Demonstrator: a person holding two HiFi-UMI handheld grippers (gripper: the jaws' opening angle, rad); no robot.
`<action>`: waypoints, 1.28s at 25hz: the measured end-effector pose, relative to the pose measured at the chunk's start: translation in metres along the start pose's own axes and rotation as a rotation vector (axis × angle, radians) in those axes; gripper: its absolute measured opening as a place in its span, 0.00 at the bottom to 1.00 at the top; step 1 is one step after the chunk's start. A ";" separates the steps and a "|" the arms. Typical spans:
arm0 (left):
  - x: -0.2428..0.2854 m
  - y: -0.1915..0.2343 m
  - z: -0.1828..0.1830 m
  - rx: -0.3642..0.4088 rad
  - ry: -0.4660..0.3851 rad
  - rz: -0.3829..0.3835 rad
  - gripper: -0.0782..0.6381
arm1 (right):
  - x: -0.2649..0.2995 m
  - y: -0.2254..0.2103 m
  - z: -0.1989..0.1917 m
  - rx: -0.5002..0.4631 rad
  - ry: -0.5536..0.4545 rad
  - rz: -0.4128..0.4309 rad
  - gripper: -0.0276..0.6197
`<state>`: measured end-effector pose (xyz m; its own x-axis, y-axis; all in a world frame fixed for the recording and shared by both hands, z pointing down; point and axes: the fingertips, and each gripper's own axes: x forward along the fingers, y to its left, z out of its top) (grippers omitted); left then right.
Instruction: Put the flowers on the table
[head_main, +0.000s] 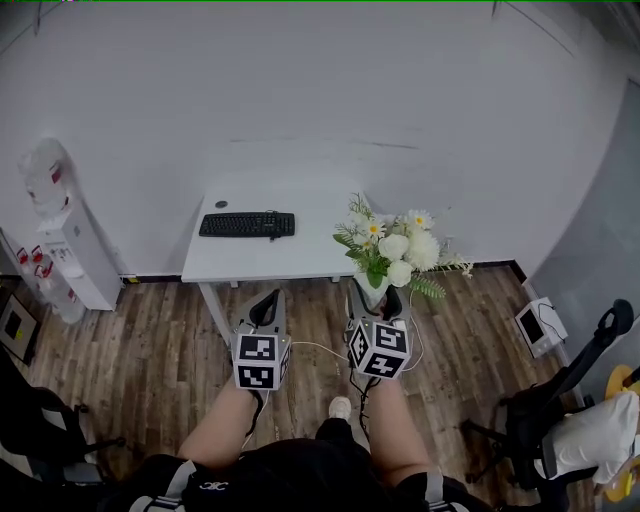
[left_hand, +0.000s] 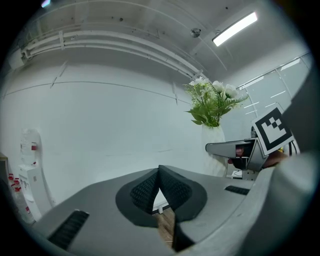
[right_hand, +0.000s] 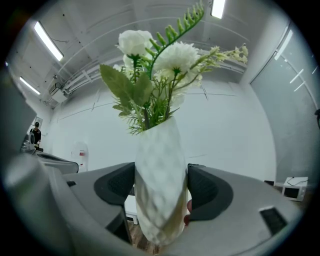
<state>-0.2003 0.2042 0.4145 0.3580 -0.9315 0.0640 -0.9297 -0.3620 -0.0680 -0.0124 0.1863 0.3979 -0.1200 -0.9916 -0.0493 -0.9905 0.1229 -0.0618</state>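
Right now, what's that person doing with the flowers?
A person holds tongs in each hand. The right tongs are clamped on a white vase of flowers, held upright just short of the white table with the keyboard on it. The vase is not set down yet. The left tongs are shut and empty.

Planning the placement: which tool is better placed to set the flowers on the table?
Right. The right tool grips the vase of flowers upright, near the table; the left tool is shut and empty.
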 end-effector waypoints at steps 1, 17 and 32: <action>0.009 0.002 -0.001 -0.001 0.004 0.002 0.11 | 0.009 -0.002 -0.001 0.001 0.001 0.002 0.56; 0.200 -0.009 0.004 0.008 0.012 0.027 0.11 | 0.181 -0.090 -0.014 -0.036 0.003 0.043 0.56; 0.410 -0.040 0.020 0.001 0.063 0.108 0.11 | 0.365 -0.207 -0.015 -0.065 0.037 0.137 0.56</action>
<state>-0.0143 -0.1635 0.4235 0.2492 -0.9612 0.1187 -0.9625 -0.2593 -0.0794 0.1479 -0.2017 0.4079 -0.2554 -0.9667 -0.0157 -0.9668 0.2553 0.0075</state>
